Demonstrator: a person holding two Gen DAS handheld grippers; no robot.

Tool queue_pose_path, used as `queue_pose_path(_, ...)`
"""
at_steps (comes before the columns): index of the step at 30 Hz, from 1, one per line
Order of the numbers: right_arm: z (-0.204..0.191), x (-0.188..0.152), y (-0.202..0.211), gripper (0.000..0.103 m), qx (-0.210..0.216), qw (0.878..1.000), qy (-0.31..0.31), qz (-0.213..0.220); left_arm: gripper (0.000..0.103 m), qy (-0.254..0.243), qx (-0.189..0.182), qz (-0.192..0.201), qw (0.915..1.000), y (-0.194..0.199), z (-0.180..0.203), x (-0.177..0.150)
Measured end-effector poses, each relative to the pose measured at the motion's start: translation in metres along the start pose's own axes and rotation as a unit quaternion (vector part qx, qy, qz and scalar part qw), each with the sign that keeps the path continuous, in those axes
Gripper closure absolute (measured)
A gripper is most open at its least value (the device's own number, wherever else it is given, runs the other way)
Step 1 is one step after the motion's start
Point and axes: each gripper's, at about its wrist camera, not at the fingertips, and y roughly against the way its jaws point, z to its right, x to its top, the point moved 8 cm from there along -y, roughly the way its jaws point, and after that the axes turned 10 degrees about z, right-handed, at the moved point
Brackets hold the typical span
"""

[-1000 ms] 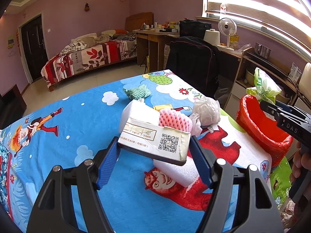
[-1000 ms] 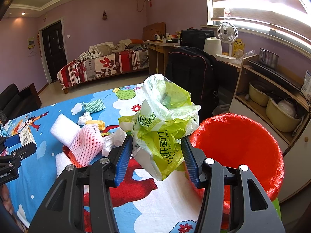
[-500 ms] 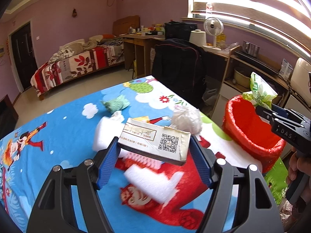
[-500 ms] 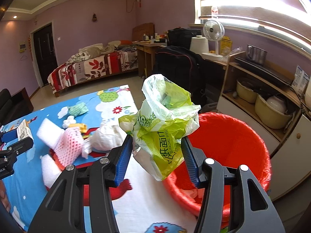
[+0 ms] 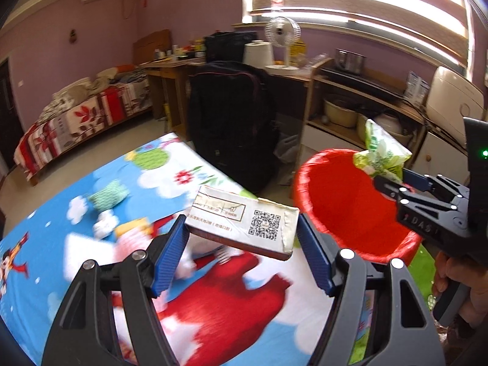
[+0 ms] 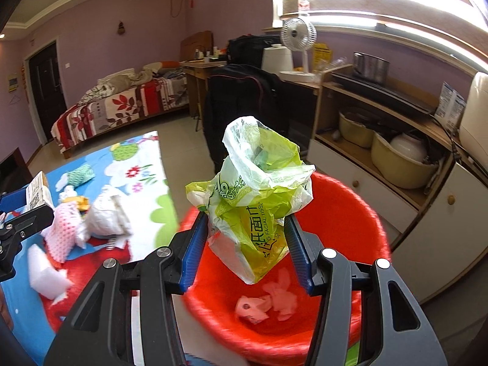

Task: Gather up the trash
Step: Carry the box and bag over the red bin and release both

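Observation:
My left gripper (image 5: 241, 241) is shut on a flat cardboard box (image 5: 244, 221) with a QR code, held above the table just left of the red bin (image 5: 341, 201). My right gripper (image 6: 244, 244) is shut on a crumpled green and white plastic bag (image 6: 256, 195) and holds it over the red bin (image 6: 350, 231), which has crumpled paper inside. That bag (image 5: 381, 152) also shows in the left wrist view at the bin's far rim. More trash lies on the cartoon tablecloth (image 6: 143, 213): a pink foam net (image 6: 62, 231), white foam pieces (image 6: 45, 271), a white plastic wad (image 6: 106, 210).
A teal patterned scrap (image 5: 109, 193) and a yellow scrap (image 5: 132, 227) lie further back on the table. A black chair with a bag (image 5: 228, 116) stands behind the table. Wooden shelves with pots (image 6: 396, 158) line the right wall.
Both grippers have moved right toward the red bin. The green bag now hangs over the bin's opening and the box sits close to its left rim.

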Motion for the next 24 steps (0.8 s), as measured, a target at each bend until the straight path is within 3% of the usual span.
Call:
queue_pose_path(13,0.073,-0.01,-0.026,0.05,-0.032,0.999,-0.024,-0.018,0.033,-0.027,-0.084,-0.006,0.996,-0.066,0.088,0.023)
queue_pose_path(17,0.09,-0.007,-0.03,0.046,-0.037,0.999,-0.036,-0.015,0.033,-0.022,-0.108,-0.01,0.9938,-0.08,0.103,0.027)
queue_pose_path(19,0.096,-0.006,-0.03,0.037,-0.038,0.998,-0.044,-0.014,0.032,-0.011,-0.132,-0.016,0.9911,-0.087,0.111,0.027)
queue_pose_path(20,0.099,-0.006,-0.03,0.028,-0.039,0.998,-0.046,-0.012,0.027,-0.009,-0.138,-0.02,0.9902,-0.089,0.113,0.026)
queue_pose_path(21,0.1,-0.006,-0.03,0.027,-0.039,0.998,-0.045,-0.012,0.019,-0.007,-0.14,-0.023,0.9899,-0.092,0.114,0.025)
queue_pose_path(24,0.1,-0.01,-0.031,0.027,-0.039,0.998,-0.042,-0.018,0.018,0.006,-0.143,-0.029,0.9892,-0.095,0.113,0.02)
